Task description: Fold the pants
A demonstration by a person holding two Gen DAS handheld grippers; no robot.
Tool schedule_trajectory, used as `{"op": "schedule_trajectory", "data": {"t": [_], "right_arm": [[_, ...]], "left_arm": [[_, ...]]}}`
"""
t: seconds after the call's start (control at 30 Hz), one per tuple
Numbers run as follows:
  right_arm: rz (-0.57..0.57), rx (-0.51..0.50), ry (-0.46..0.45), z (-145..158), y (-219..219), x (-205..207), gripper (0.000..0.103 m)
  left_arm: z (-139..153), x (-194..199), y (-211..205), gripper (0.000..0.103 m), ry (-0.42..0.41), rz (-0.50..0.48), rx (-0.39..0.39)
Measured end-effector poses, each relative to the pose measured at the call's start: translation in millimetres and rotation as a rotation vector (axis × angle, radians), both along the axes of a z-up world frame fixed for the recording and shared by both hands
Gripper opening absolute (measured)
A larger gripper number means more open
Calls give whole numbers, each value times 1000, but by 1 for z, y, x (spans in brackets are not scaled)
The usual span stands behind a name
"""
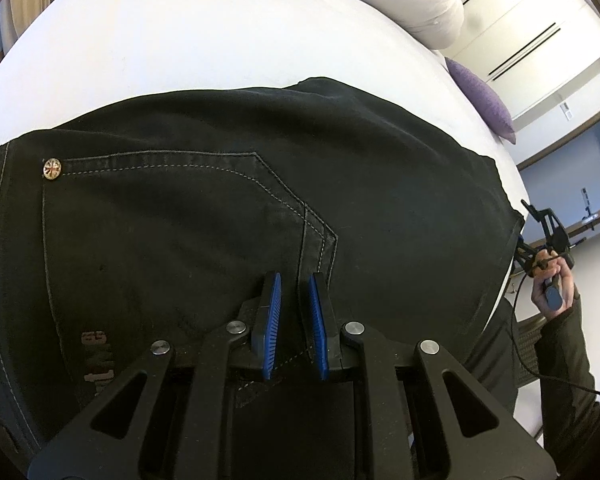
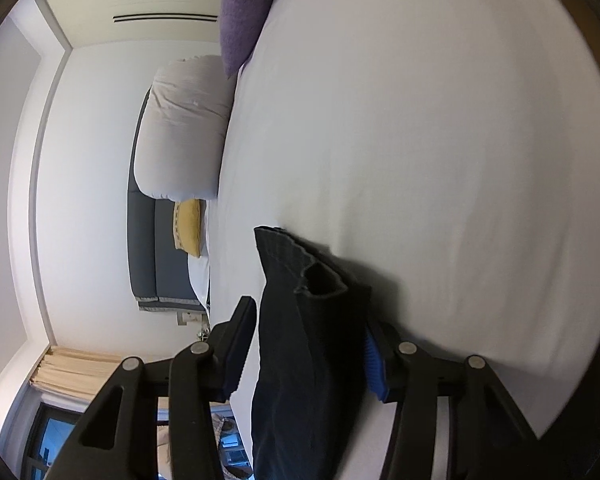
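Black jeans (image 1: pixel 204 216) lie on the white bed (image 1: pixel 188 40), back pocket up, with a metal rivet (image 1: pixel 53 169) at the pocket corner. My left gripper (image 1: pixel 294 284) hovers close over the pocket seam, its blue pads (image 1: pixel 274 312) a small gap apart with no cloth between them. In the right wrist view the hem end of a pant leg (image 2: pixel 304 320) stands between the wide-apart fingers of my right gripper (image 2: pixel 312 320), which is turned sideways over the bed (image 2: pixel 440 140). The right gripper also shows in the left wrist view (image 1: pixel 540 240) at the jeans' right edge.
A white rolled duvet (image 1: pixel 412 4) and a purple pillow (image 1: pixel 484 96) lie at the far side of the bed. In the right wrist view the duvet (image 2: pixel 180 128), purple pillow (image 2: pixel 244 12), a yellow cushion (image 2: pixel 188 228) and a grey headboard (image 2: pixel 148 248) show beyond the bed.
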State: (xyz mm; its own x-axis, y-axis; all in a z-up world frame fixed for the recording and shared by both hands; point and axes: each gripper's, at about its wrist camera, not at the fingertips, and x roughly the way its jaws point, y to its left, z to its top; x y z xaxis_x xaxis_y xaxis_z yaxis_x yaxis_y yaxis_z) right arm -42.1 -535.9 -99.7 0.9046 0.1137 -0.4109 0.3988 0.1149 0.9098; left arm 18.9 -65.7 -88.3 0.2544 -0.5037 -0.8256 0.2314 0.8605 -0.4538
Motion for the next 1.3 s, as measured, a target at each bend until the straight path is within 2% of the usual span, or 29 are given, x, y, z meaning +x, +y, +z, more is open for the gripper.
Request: {"op": "schedule_trajectory", "data": {"t": [0.17,0.23,0.33,0.43,0.6,0.7,0.8,0.87,0.93,1.0,1.07,1.1,1.17,1.23,1.27,1.3], "right_arm": [[32,-5,9,0,1,7,34],[39,-2,13,-4,3,10,21],[21,28,4,-13,3,10,10],[14,18,-8,-15,4,5,8],[23,-86,38,2,16,7,8],[90,-237,75,34,41,20,8],[234,-460,107,75,94,42,8],[372,-652,135,99,151,59,8],[527,-844,164,110,218,70,8],[692,-1046,223,102,290,78,8],[819,-1171,297,78,338,84,8],[861,-1263,366,60,361,87,8],[870,-1398,431,42,381,85,9],[843,-1426,436,41,385,83,8],[835,-1414,438,42,383,83,8],[827,-1417,440,44,383,83,8]], "left_arm": [[-3,0,1,15,0,6,-14],[-3,-1,3,15,-1,6,-16],[-4,0,4,15,-1,6,-16],[-4,-1,4,15,-1,7,-18],[-4,0,6,15,4,11,-23],[-4,1,7,15,6,15,-30],[-6,1,9,15,9,21,-43],[-7,2,11,15,13,28,-55],[-8,3,13,15,19,35,-67],[-8,4,15,15,24,42,-78],[-7,5,20,15,40,64,-108],[-8,5,23,15,51,76,-127],[-5,6,27,16,74,95,-155],[-2,6,28,24,86,105,-178],[0,6,28,42,97,113,-218],[1,7,29,65,101,117,-251]]}}
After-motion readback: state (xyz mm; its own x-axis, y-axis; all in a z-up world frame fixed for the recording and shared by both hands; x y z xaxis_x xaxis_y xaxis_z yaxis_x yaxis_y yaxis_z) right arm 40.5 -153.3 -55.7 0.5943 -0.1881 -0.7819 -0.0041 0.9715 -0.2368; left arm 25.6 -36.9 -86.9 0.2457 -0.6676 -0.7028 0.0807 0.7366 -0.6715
